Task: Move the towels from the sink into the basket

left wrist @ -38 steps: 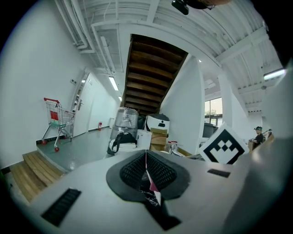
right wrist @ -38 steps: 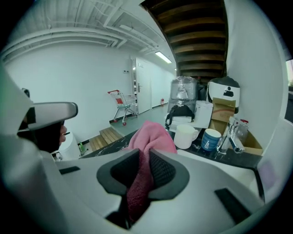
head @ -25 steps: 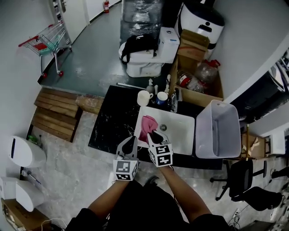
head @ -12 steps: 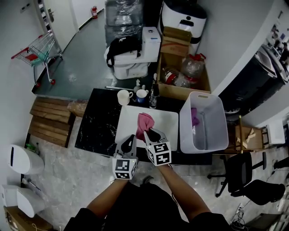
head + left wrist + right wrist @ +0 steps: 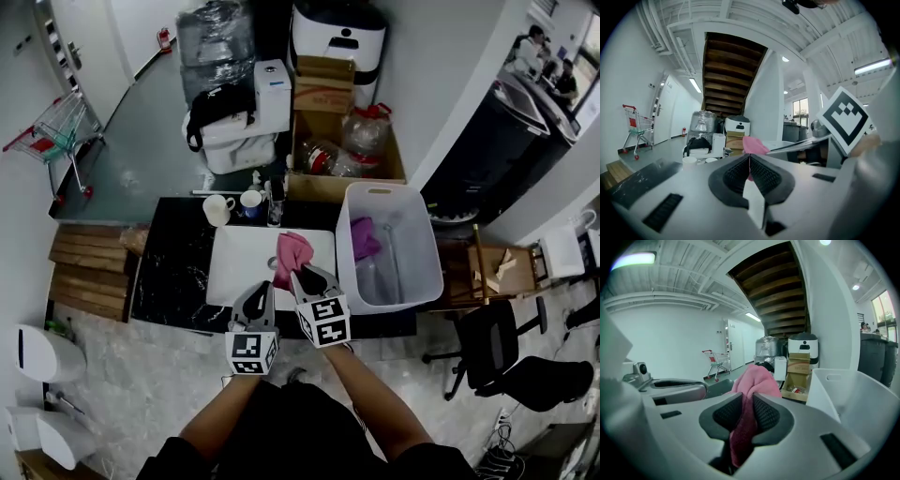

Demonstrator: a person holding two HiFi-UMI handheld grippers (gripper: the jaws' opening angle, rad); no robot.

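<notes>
Head view looks steeply down; gripper views look nearly level along their fingers [image 5: 766, 417], all sharing the pink towel [image 5: 291, 253].

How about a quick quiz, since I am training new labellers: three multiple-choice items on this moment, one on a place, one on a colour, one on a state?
1. In the head view, where does the white basket stand relative to the sink?
A) to its left
B) to its right
C) inside it

2. What colour is the towel in the right gripper?
A) white
B) blue
C) pink

3. How is the left gripper?
A) shut, with nothing in it
B) shut on a towel
C) wide open

Answers:
1 B: the head view shows the basket just past the sink's right edge.
2 C: the cloth pinched between the right gripper's jaws is pink.
3 A: its own view shows the jaws together with nothing between them.
</notes>
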